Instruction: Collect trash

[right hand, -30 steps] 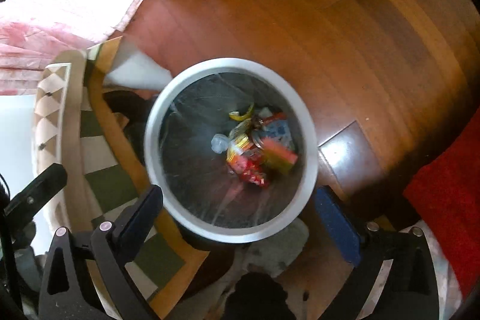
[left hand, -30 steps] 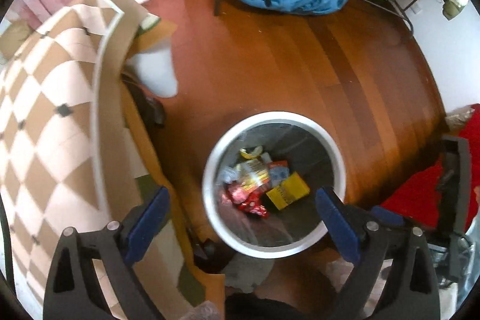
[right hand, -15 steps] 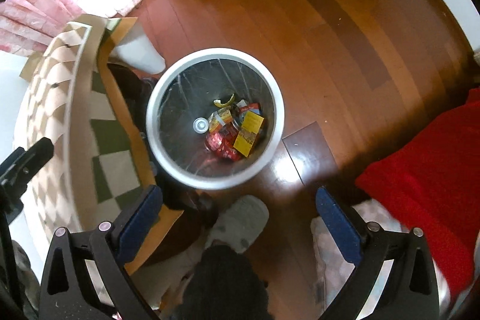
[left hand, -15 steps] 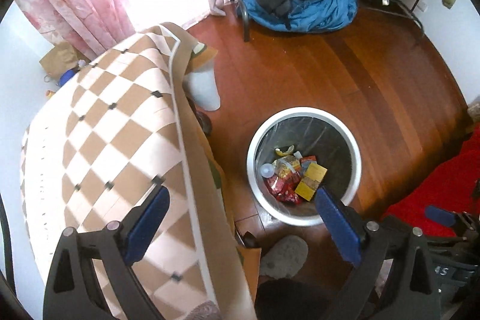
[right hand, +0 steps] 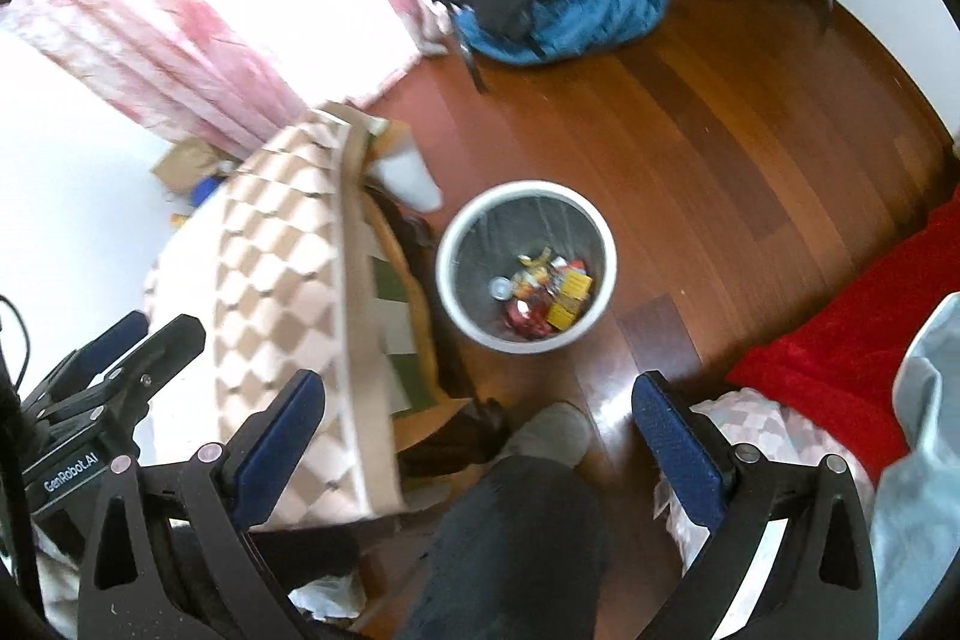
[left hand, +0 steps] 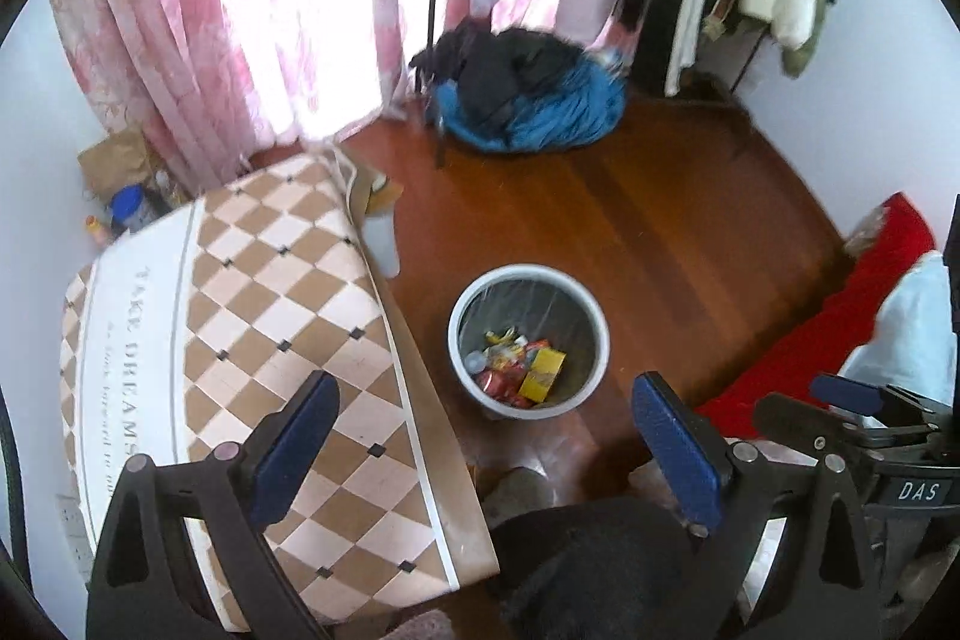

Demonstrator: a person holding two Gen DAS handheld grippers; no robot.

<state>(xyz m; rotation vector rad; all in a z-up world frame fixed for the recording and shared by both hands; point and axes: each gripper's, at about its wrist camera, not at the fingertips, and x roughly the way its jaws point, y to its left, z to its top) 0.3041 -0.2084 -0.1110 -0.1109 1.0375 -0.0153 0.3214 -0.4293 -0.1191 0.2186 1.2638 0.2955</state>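
Note:
A round white trash bin (left hand: 591, 316) with a clear liner stands on the wooden floor; it also shows in the right wrist view (right hand: 462, 226). Inside lie several wrappers (left hand: 519, 370), red, yellow and silver, seen again in the right wrist view (right hand: 549, 289). My left gripper (left hand: 486, 433) is open and empty, held high above and on the near side of the bin. My right gripper (right hand: 477, 430) is open and empty, also high above it. Each gripper shows at the edge of the other's view.
A table with a brown checked cloth (left hand: 240, 316) stands left of the bin. A pile of blue and black clothes (left hand: 528, 100) lies by the pink curtains (left hand: 198, 10). A red blanket (right hand: 840, 334) lies at the right. The person's leg and slipper (right hand: 552, 430) are below.
Both grippers have risen well away from the bin, which now looks much smaller. Both stay open and empty. More of the room has come into view.

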